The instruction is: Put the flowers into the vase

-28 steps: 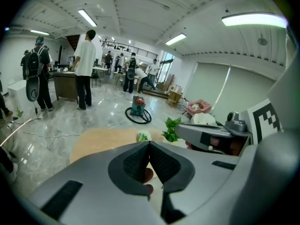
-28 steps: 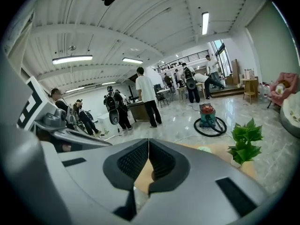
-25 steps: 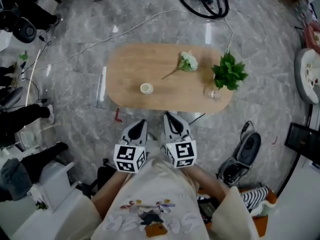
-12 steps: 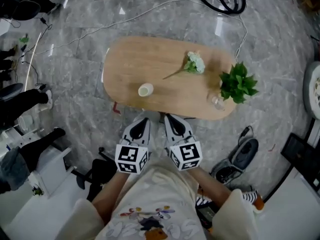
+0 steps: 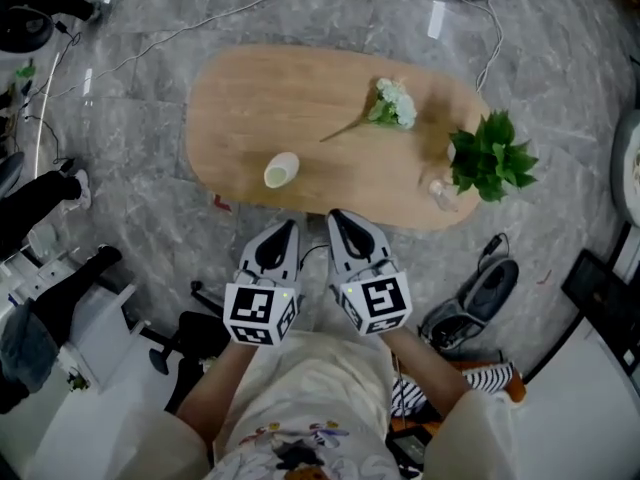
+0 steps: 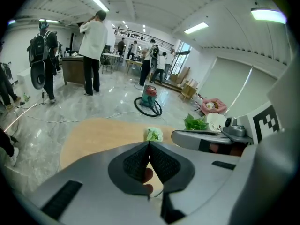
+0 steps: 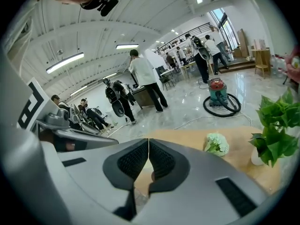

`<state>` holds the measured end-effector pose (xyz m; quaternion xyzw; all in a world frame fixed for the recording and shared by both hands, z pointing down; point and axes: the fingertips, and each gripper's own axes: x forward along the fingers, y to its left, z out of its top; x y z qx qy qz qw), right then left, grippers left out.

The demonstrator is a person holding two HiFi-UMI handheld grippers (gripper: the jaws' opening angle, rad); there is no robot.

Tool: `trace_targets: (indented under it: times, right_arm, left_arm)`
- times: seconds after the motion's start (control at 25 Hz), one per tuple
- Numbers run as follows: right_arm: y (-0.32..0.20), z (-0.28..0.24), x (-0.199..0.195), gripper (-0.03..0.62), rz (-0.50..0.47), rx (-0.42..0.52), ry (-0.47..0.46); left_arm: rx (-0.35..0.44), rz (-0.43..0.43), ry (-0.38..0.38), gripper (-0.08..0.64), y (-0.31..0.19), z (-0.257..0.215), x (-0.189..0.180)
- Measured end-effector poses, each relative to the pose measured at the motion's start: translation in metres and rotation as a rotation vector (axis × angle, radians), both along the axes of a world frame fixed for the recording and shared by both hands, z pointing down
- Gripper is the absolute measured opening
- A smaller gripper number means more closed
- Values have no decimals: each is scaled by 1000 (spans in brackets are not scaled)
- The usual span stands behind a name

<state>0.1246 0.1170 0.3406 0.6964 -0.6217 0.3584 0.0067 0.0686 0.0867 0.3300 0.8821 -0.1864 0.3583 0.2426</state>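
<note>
Light oval wooden table (image 5: 250,93) is standing on grey marble floor (image 5: 150,228). White-and-green flower bunch on a thin stem (image 5: 393,105) is lying flat on the tabletop, right of centre. The stem is pointing toward the near left, and the flower is not in the vase. Small cream ceramic vase (image 5: 281,170) is sitting near the table's near edge, left of centre, well apart from the flower. Its mouth is facing the head camera. Leafy green plant in a clear glass pot (image 5: 488,156) is sitting at the table's right end, near the flower but not touching it.

Left gripper (image 5: 284,234) and right gripper (image 5: 342,224) are hovering side by side just off the table's near edge, above the floor, both pointing at the table. The vase is lying ahead of the left one.

Left gripper's jaws are meeting at the tips with nothing clamped between them. Right gripper's jaws are likewise pressed together and holding nothing.

In both gripper views the flower is showing just beyond the tips. Several people are standing in the background, with a red-and-teal vacuum with a black hose (image 7: 218,92) behind the table.
</note>
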Motion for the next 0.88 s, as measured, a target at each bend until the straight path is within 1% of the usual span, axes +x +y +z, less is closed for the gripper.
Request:
trace_targets:
  times: [0.28, 0.56, 0.88]
  right_arm:
    - [-11, 45, 22, 8, 76, -29, -13]
    - [-21, 84, 34, 8, 70, -53, -20]
    - [-26, 126, 45, 8, 144, -71, -79]
  left_arm:
    - [-15, -4, 1, 0, -12, 35, 10]
    - [-29, -17, -3, -2, -18, 70, 15]
    - [-12, -29, -5, 0, -27, 99, 24]
